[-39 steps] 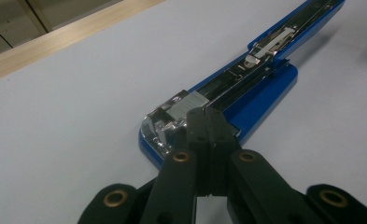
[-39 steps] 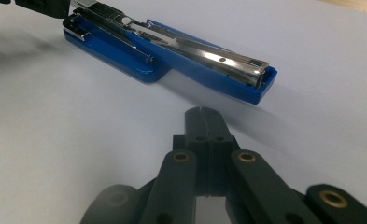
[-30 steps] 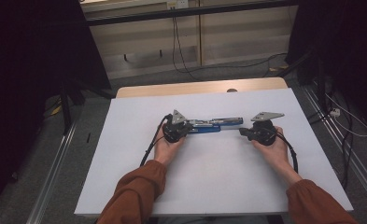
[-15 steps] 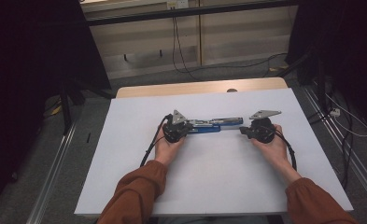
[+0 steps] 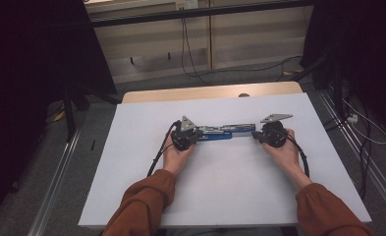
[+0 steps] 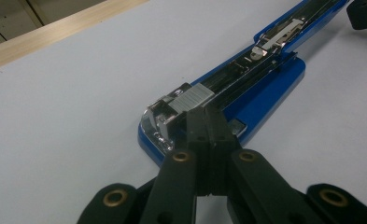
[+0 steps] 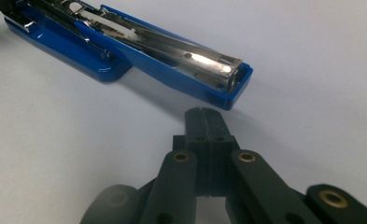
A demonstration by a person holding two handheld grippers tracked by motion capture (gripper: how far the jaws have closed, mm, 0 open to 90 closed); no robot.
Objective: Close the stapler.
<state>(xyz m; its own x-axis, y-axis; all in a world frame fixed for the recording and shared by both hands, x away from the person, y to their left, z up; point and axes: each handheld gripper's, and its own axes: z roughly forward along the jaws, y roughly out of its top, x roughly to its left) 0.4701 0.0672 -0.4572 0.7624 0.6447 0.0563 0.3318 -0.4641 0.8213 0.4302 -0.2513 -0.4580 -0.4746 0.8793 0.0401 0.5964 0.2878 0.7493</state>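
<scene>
A blue stapler (image 5: 226,132) lies folded out flat on the white table (image 5: 230,196), its metal magazine facing up. My left gripper (image 5: 200,134) is shut, and its tips rest against the stapler's (image 6: 256,79) metal end at the base; the left gripper (image 6: 204,115) holds nothing between its jaws. My right gripper (image 5: 255,136) is also shut. In the right gripper view its tips (image 7: 203,114) sit just short of the blue tip of the stapler's (image 7: 172,51) raised arm, a small gap apart.
A wooden strip (image 5: 210,92) runs along the table's far edge. Cables trail from both grippers over the table. Metal rails (image 5: 58,191) flank the table on the floor, and wires (image 5: 362,128) lie at the right.
</scene>
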